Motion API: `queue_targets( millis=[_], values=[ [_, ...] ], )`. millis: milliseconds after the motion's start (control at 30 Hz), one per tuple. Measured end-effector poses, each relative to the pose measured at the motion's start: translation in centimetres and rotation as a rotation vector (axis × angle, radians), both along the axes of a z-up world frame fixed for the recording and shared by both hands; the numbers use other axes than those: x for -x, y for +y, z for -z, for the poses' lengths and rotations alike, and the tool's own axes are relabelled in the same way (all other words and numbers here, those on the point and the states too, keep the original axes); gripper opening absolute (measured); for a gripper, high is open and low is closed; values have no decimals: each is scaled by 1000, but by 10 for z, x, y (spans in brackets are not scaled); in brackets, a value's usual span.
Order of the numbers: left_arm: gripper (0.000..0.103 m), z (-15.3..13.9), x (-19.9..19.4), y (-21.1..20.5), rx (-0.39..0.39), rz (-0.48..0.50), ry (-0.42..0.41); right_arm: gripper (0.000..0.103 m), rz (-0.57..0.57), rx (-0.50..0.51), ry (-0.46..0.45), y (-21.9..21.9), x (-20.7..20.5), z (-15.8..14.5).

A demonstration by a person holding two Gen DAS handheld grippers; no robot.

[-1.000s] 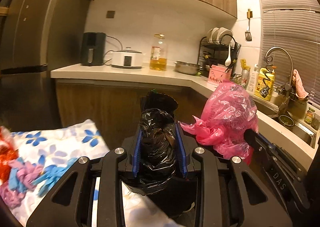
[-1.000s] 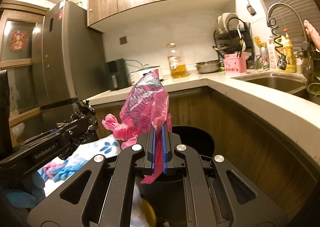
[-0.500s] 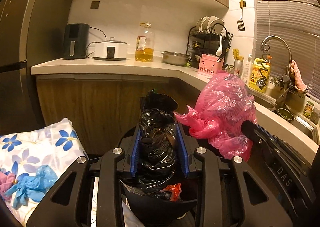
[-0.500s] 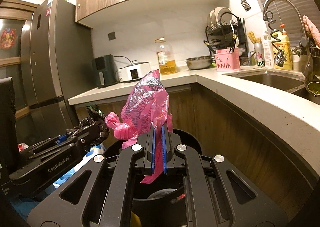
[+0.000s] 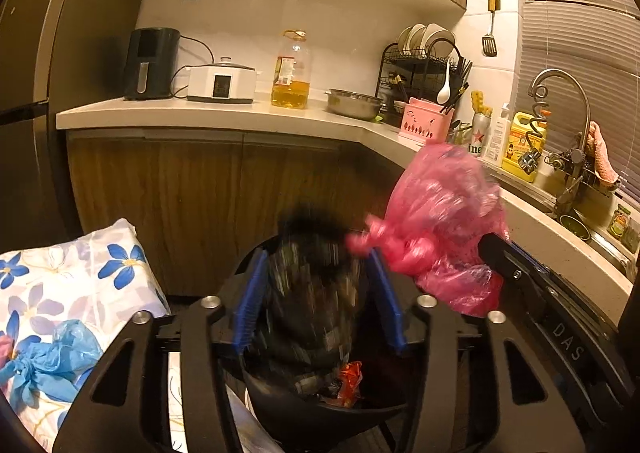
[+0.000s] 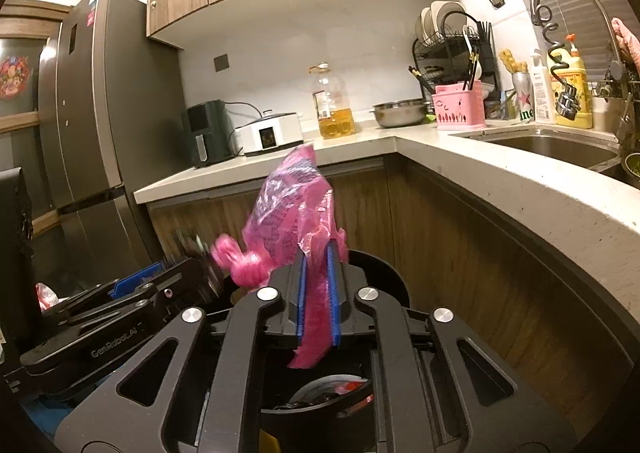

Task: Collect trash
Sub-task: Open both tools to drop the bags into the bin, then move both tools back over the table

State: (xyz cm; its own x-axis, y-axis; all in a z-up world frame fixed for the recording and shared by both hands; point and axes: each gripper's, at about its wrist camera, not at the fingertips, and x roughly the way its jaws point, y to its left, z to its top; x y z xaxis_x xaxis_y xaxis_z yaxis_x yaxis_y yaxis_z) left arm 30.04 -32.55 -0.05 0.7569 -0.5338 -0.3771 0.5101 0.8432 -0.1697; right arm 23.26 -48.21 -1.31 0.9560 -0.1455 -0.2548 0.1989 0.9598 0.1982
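Note:
In the left wrist view my left gripper [image 5: 316, 285] stands open; a black trash bag [image 5: 316, 293] is blurred between its spread blue pads, dropping into the black bin [image 5: 320, 409] below. The bin holds red scraps [image 5: 348, 377]. In the right wrist view my right gripper [image 6: 317, 285] has its pads slightly apart around a pink plastic bag [image 6: 290, 209], also blurred, above the bin [image 6: 384, 273]. The pink bag also shows in the left wrist view [image 5: 444, 213]. The left gripper shows at the left of the right wrist view [image 6: 132, 293].
A floral cloth [image 5: 60, 277] with a blue bag [image 5: 48, 357] lies left of the bin. The L-shaped counter [image 5: 224, 117] carries an air fryer, cooker, oil bottle, bowl and dish rack. The sink [image 6: 548, 145] is at right, the fridge [image 6: 92, 133] at left.
Both grippers moved over the bin. The left jaws opened and the black bag is falling. The right pads parted a little and the pink bag is slipping down.

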Motion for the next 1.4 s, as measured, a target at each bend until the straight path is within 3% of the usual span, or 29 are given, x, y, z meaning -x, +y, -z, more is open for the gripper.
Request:
queue_targets(
  millis=[133, 200, 467, 767, 1400],
  values=[
    [64, 2, -1, 1, -12, -12, -10, 24, 5, -4, 11, -3, -3, 3],
    [66, 3, -2, 4, -5, -15, 1, 38, 9, -11, 12, -5, -3, 4],
    [84, 5, 6, 22, -8, -74, 8, 52, 21, -11, 17, -4, 2, 5],
    [92, 6, 38, 58, -64, -218, 1, 72, 22, 25, 39, 23, 28, 6],
    [94, 18, 144, 179, -114, -482, -77, 72, -133, 32, 28, 119, 95, 4]
  ],
)
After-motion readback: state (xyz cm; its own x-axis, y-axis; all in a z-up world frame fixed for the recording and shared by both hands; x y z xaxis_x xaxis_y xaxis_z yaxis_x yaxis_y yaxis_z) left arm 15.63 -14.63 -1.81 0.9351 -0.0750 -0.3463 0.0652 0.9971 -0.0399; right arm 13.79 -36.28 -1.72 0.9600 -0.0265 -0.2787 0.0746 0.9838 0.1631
